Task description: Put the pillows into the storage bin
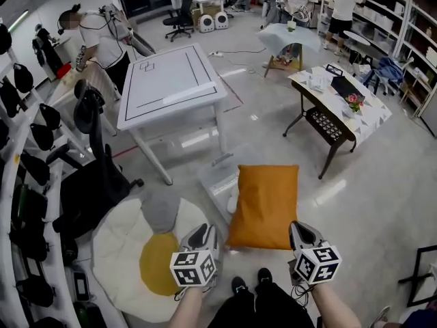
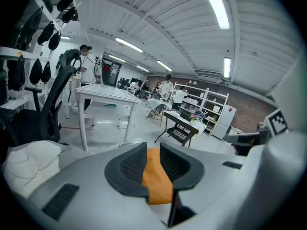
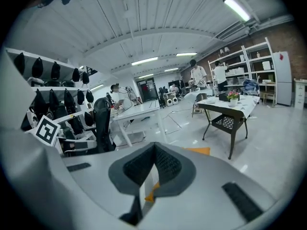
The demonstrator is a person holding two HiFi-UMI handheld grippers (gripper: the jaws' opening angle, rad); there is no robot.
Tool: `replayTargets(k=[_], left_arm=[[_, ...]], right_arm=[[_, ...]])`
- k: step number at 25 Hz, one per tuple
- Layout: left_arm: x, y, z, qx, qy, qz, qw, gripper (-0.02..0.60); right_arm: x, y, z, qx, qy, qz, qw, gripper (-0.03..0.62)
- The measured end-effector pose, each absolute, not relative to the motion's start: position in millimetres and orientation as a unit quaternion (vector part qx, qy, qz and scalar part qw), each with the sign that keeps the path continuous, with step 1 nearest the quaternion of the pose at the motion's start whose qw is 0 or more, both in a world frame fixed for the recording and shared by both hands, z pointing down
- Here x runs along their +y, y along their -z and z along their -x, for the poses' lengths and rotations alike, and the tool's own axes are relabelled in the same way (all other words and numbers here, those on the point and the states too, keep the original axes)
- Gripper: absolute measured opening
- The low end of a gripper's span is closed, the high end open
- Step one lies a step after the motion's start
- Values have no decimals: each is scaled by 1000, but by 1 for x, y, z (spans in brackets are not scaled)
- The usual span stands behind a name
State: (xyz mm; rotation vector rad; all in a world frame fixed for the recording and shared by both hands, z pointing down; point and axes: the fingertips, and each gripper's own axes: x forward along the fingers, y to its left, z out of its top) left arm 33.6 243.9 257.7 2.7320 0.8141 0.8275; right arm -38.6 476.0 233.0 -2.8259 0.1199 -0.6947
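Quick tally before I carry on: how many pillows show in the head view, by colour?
orange pillow: 1
white egg-shaped cushion with a yellow centre: 1
grey pillow: 1
Total: 3

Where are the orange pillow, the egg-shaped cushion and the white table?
orange pillow (image 1: 265,203): head view, middle of its top face.
egg-shaped cushion (image 1: 157,262): head view, on its yellow yolk.
white table (image 1: 171,80): head view, bare middle of the tabletop.
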Motion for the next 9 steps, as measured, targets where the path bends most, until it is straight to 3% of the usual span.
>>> replayTargets(k=[9], left_arm=[[264,-256,-23,271,-274,-919,83,63]], right_arm=[[490,-227,58,43,227,968,99,-2]])
